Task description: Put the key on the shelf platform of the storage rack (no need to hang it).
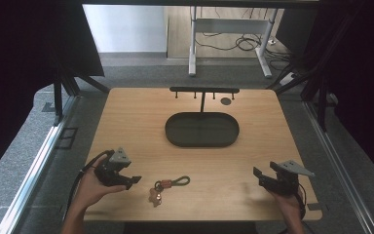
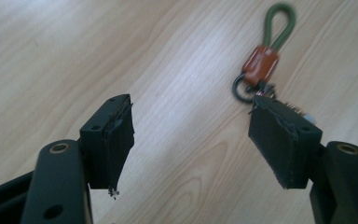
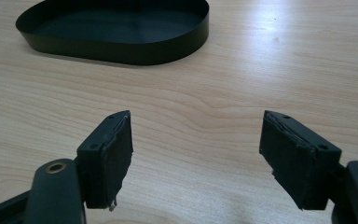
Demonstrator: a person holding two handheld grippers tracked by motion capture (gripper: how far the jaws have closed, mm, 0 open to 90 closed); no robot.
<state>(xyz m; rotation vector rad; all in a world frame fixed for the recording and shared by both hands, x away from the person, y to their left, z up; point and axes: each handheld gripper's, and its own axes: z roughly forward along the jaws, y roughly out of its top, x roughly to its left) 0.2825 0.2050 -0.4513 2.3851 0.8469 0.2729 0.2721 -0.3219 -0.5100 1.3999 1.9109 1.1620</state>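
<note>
Lower left of the high view, the left hand-held gripper [image 1: 135,180], jaws apart and empty, faces the keychain [image 1: 168,185] to seize it.

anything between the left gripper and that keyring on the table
Nothing visible. The left gripper is open, just left of the keyring, with bare table between them. In the left gripper view the keyring lies just beyond the right-hand jaw.

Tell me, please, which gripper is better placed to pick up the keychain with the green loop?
Left. The left gripper sits open just beside the keychain, which lies close ahead of its jaws in the left gripper view. The right gripper, also open, is far across the table, facing the black tray.
</note>
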